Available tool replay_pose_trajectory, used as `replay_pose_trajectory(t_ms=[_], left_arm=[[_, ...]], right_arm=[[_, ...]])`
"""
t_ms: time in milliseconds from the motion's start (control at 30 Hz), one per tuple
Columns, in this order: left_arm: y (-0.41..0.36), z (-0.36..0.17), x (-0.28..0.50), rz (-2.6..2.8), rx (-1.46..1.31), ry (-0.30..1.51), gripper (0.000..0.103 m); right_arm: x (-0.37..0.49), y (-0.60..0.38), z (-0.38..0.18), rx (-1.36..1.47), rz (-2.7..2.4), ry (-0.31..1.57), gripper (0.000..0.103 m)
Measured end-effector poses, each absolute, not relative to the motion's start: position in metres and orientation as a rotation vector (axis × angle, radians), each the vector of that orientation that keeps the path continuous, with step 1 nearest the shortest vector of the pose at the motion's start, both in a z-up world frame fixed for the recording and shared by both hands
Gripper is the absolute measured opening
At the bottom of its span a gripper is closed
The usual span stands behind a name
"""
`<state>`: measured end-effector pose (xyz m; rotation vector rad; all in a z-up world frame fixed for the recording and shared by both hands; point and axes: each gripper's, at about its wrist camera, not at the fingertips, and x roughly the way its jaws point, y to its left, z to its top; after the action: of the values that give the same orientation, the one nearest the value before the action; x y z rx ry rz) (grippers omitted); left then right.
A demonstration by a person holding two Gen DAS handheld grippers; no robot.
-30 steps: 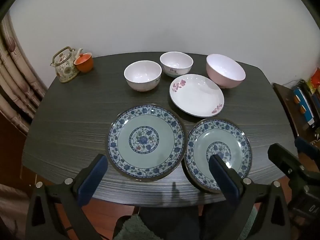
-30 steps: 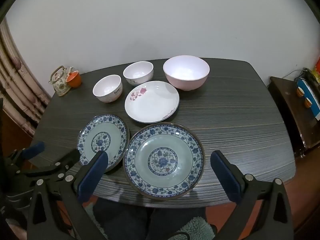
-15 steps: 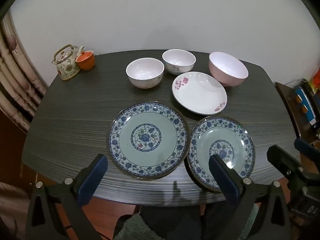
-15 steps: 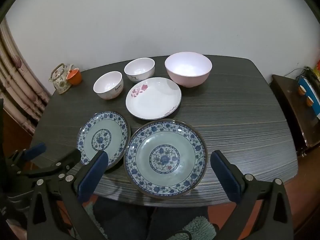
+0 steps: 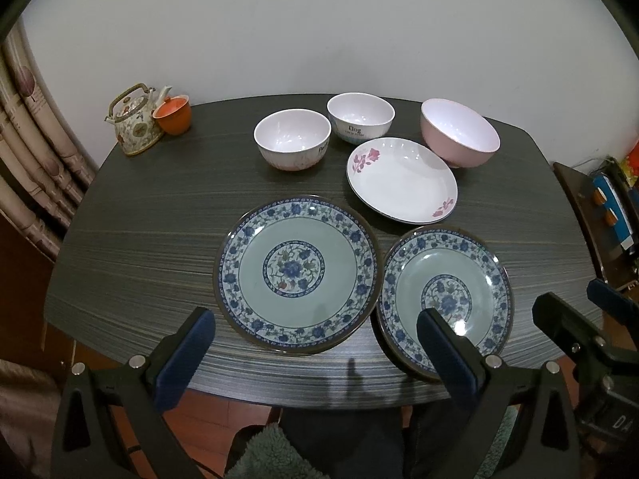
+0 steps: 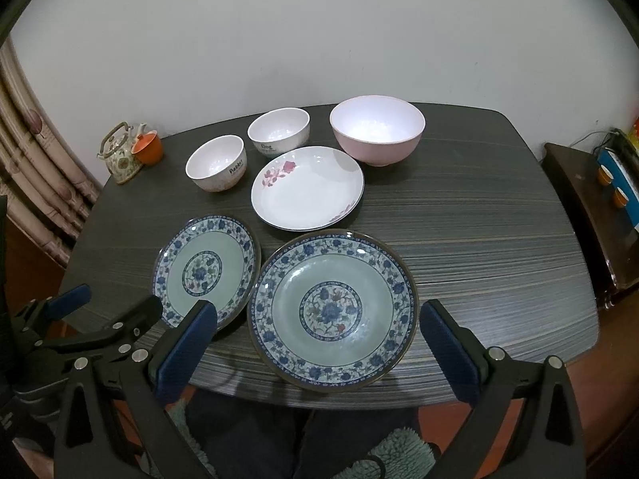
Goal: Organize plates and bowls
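Observation:
Two blue-patterned plates lie at the table's near edge: one on the left (image 5: 296, 270) (image 6: 207, 269) and one on the right (image 5: 445, 295) (image 6: 331, 311), its rim over the table edge. Behind them sit a white plate with pink flowers (image 5: 401, 179) (image 6: 307, 187), two small white bowls (image 5: 293, 139) (image 5: 360, 117) and a larger pink bowl (image 5: 459, 131) (image 6: 377, 127). My left gripper (image 5: 315, 353) is open and empty, above the near edge before the left plate. My right gripper (image 6: 317, 347) is open and empty, before the right plate.
The dark wood-grain table (image 5: 159, 215) stands against a white wall. A floral teapot (image 5: 133, 121) and an orange cup (image 5: 172, 113) stand at its back left corner. A curtain hangs at the left. A low dark cabinet (image 6: 579, 195) with small items stands at the right.
Both grippers have crept slightly forward toward the table, so the dishes look a little nearer. Both stay open. No dish has moved.

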<state>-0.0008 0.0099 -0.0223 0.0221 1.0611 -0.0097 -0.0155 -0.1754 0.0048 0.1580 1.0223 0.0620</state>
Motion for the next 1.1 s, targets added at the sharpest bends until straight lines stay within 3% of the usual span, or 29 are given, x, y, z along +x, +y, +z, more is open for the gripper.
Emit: replay_pose_trajectory(t_ms=[1100], left_arm=[[0.0128, -0.0247, -0.0026, -0.004, 0.025, 1.077, 0.103]], right_arm=[[-0.0171, -0.1776, 0.0012, 0.177, 0.071, 1.034, 0.098]])
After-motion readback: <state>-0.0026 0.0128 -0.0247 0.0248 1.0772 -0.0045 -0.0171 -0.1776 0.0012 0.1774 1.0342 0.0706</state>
